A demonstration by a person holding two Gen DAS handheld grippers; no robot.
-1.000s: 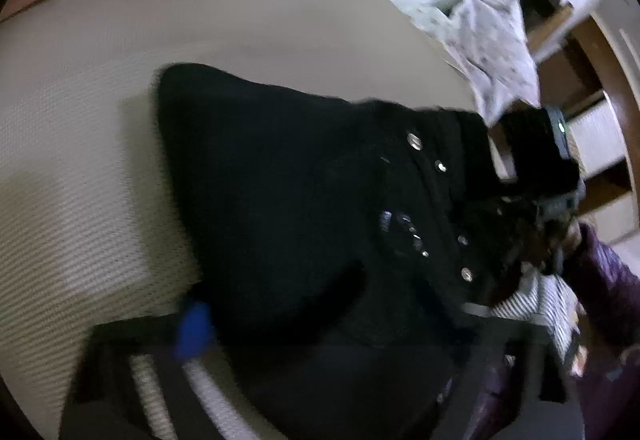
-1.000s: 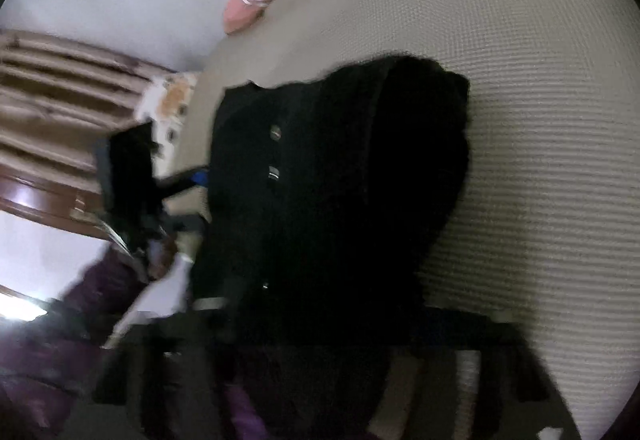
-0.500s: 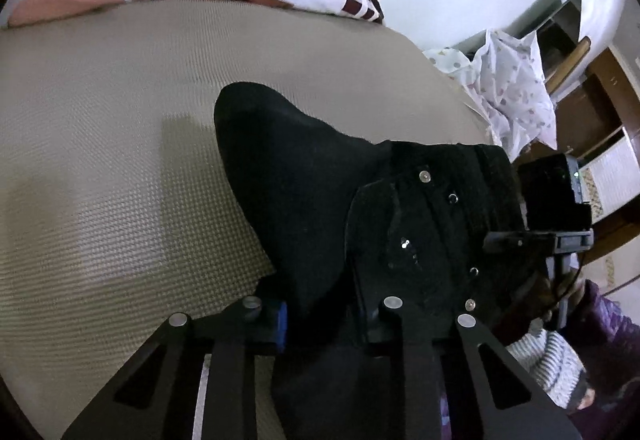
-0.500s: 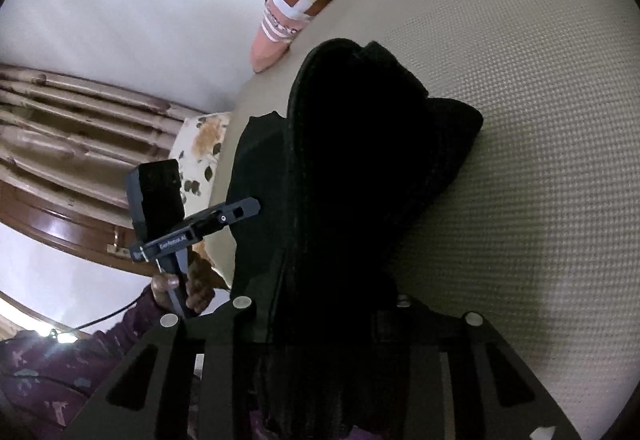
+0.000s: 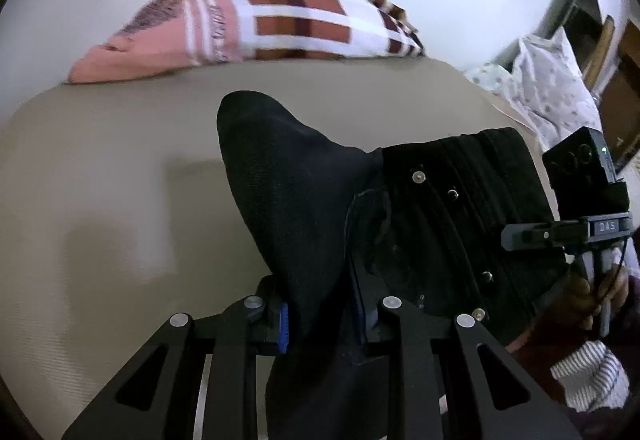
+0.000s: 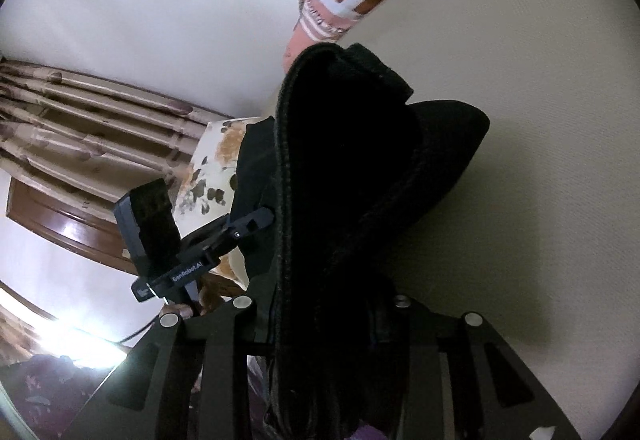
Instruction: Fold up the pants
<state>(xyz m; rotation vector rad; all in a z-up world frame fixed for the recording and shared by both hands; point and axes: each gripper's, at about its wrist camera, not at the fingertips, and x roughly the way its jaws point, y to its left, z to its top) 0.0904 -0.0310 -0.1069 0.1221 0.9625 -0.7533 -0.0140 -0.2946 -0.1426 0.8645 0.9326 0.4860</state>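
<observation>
While lying partly on the beige mattress [image 5: 120, 200], black pants [image 5: 312, 208] are being gripped — left gripper [image 5: 320, 316] and right gripper [image 6: 320, 324] both clenched on cloth.

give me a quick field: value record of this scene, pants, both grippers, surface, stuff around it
garment: black pants, bunched and partly lifted
left gripper: shut on pants, jaws closed within the last second
right gripper: shut on pants' thick edge, jaws closed a little too
surface: beige bed cover
behind: checked pink blanket by the white wall
side: curtain in the right wrist view
fold: not finished
</observation>
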